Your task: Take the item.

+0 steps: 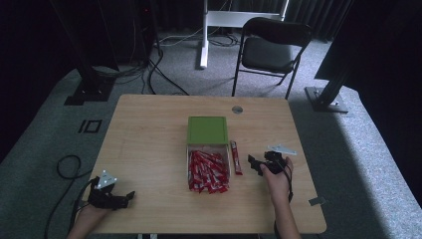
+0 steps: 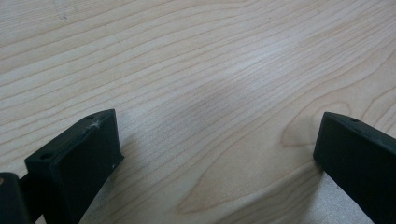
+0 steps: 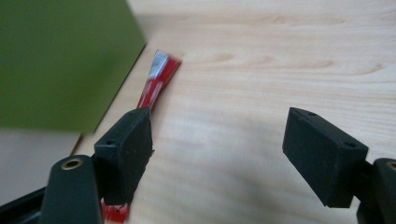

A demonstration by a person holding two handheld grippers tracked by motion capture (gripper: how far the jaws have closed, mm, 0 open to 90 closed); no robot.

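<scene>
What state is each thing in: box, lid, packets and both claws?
Box: open, filled with red packets.
Green lid: off, lying flat on the table just behind the box.
Single red packet: lying flat on the table, right of the box, outside it.
Left claw: open, nothing between the jaws.
Right claw: open, nothing gripped, single packet beside one jaw.

Red sachet (image 1: 236, 157), green lid (image 1: 207, 130), black tools.

One green square lid (image 1: 207, 130), one clear box (image 1: 189, 149) of many red sachets (image 1: 208, 172), one loose red sachet (image 1: 235, 157), two claws.
</scene>
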